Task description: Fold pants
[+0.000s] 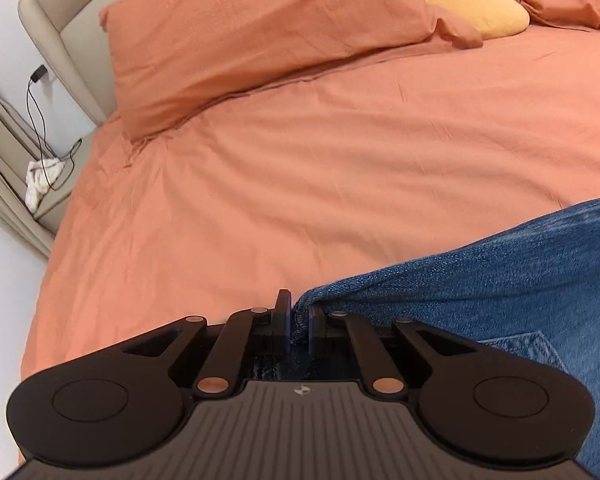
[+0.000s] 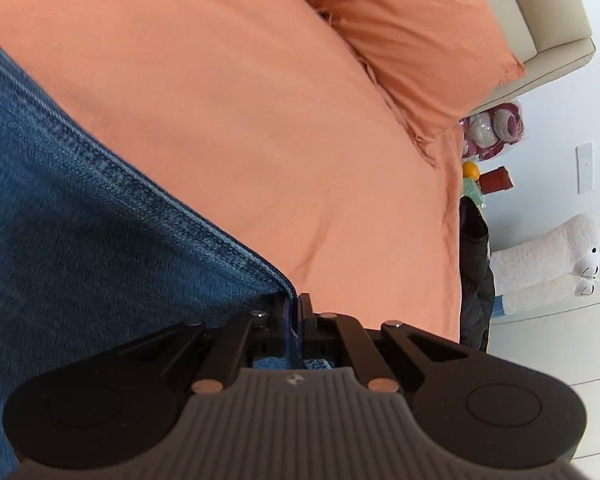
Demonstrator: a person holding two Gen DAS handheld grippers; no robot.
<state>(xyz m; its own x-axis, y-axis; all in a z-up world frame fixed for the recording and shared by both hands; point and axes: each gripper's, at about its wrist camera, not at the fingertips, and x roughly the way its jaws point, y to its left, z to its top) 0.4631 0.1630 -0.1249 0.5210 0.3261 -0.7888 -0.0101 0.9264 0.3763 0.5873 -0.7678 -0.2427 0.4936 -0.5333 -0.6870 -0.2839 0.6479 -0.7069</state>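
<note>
Blue denim pants (image 1: 520,280): held above the orange bedspread (image 1: 320,180), an edge pinched at each side. Left gripper (image 1: 299,318): clamped on bunched denim. Right gripper (image 2: 294,312): clamped on a seamed edge. Orange pillow (image 1: 260,36) and yellow cushion (image 1: 476,12): set at the headboard.

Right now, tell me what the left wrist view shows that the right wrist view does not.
Only the left wrist view shows the yellow cushion, the black cable by the wall and the white cloth beside the bed.

Only the right wrist view shows the white plush toy, the wall switch and the floor.

Both show the orange bedcover, orange pillows, and the jeans; the left gripper and right gripper are each shut on the denim.
</note>
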